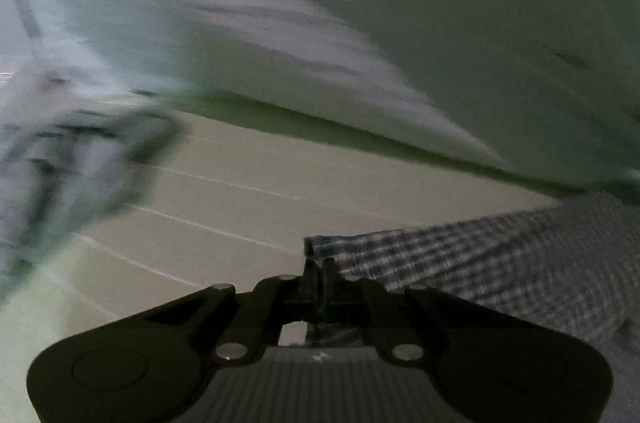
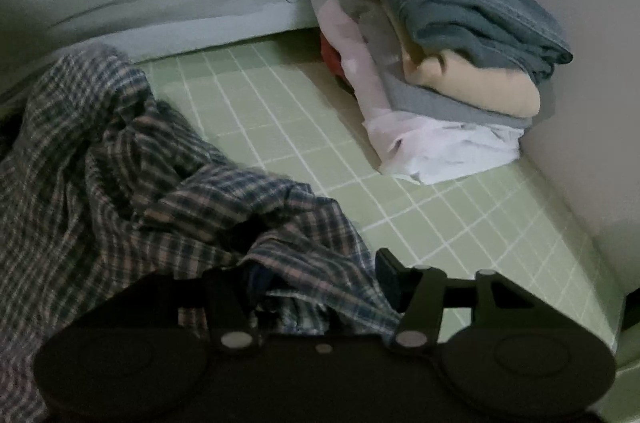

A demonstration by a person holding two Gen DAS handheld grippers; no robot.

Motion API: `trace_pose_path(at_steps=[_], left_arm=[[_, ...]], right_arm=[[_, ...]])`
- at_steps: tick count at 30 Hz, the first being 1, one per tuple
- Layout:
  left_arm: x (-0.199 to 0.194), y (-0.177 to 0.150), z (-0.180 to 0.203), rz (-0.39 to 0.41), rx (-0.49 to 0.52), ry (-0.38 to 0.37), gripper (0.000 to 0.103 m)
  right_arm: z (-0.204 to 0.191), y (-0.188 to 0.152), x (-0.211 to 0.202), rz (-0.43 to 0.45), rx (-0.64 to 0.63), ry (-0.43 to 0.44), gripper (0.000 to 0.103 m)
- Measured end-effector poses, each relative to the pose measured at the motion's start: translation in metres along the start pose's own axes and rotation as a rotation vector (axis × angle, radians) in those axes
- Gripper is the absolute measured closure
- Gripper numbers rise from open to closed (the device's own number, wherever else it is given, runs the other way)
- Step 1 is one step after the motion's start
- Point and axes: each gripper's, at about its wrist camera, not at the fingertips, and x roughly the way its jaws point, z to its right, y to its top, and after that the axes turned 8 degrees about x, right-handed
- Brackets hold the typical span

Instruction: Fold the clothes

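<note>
My left claw (image 1: 318, 269) is pinched tight on a corner of the plaid shirt (image 1: 500, 263); the cloth runs from the tips toward the right edge of the frame, taut, above the green gridded mat (image 1: 240, 191). View heavily blurred.

My right claw (image 2: 320, 279) stands wide. One finger (image 2: 390, 273) shows at lower centre-right; the other is buried in shirt (image 2: 120, 163) folds. The shirt lies crumpled over the left half of that frame, touching the claw.

Folded stack (image 2: 460, 63) sits upper right, well apart.

Judgement: shirt's long axis lies between my claws; the right needs a hem before spreading.
</note>
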Motion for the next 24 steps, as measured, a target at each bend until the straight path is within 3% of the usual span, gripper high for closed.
trace_pose_path(at_steps=[5,7,9,11,12,13,14,19,24], left_arm=[[-0.010,0.005,-0.096,0.022,-0.117,0.267,0.100],[-0.018,-0.001,-0.121,0.004,-0.158,0.321,0.099],[-0.029,-0.012,-0.137,-0.020,-0.200,0.336,0.090],[-0.042,-0.025,-0.133,-0.029,-0.190,0.313,0.056],[-0.048,-0.032,-0.130,-0.033,-0.183,0.300,0.046],[-0.056,-0.039,-0.123,-0.029,-0.172,0.281,0.030],[-0.062,-0.046,-0.112,-0.024,-0.157,0.249,0.023],[-0.081,-0.075,-0.037,-0.032,-0.050,0.039,0.022],[-0.086,-0.095,0.055,-0.062,0.143,-0.219,0.022]], right_arm=[[-0.006,-0.003,-0.016,0.004,0.005,0.035,0.045],[-0.007,-0.006,-0.025,0.001,0.029,0.065,0.043],[-0.009,-0.010,-0.035,0.000,0.053,0.089,0.039],[-0.010,-0.014,-0.044,0.005,0.076,0.105,0.032],[-0.012,-0.016,-0.050,0.009,0.084,0.110,0.029],[-0.013,-0.019,-0.054,0.016,0.089,0.111,0.025],[-0.014,-0.021,-0.059,0.024,0.093,0.111,0.023],[-0.015,-0.035,-0.068,-0.004,0.137,0.155,0.022],[-0.016,-0.048,-0.058,-0.075,0.147,0.194,0.022]])
